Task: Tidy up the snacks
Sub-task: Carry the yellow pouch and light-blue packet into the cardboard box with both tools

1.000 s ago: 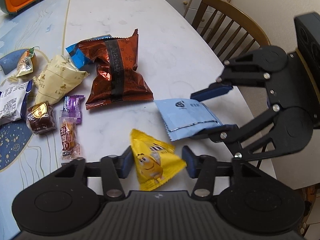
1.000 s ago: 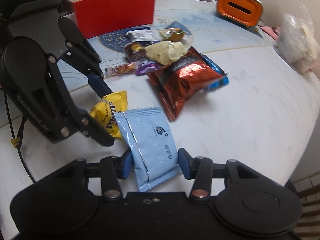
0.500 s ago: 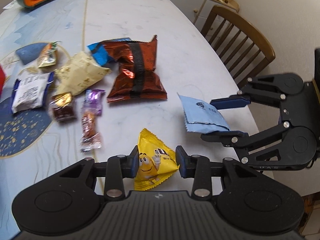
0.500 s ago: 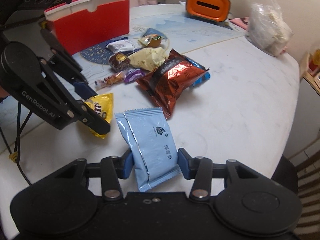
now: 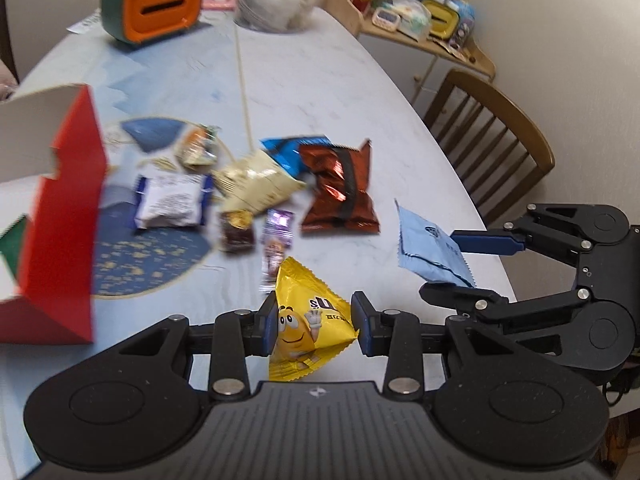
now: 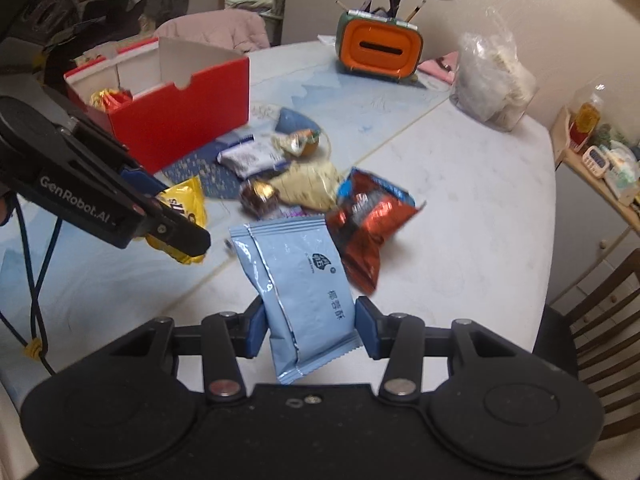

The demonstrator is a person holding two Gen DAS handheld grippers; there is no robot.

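My left gripper (image 5: 315, 326) is shut on a yellow candy packet (image 5: 310, 324) and holds it above the table. Over the right table edge, my right gripper (image 6: 308, 326) is shut on a light blue packet (image 6: 298, 284), also lifted; the same blue packet (image 5: 430, 246) shows at the right of the left wrist view. An open red box (image 6: 180, 100) stands at the left with some wrapped snacks inside. Between the box and the grippers lie loose snacks: a copper-red bag (image 5: 340, 190), a cream packet (image 5: 256, 186), a white packet (image 5: 170, 200) and small candies (image 5: 238, 230).
An orange and green holder (image 6: 378, 46) with pens and a clear plastic bag (image 6: 494, 76) stand at the table's far end. A wooden chair (image 5: 492, 136) sits at the right edge. A cluttered side shelf (image 5: 416, 16) is beyond it. A round blue mat (image 5: 148, 256) lies by the box.
Both grippers rose off the table with their packets and swung toward the red box, which has come into the left wrist view. The left jaws closed tighter on the yellow packet.
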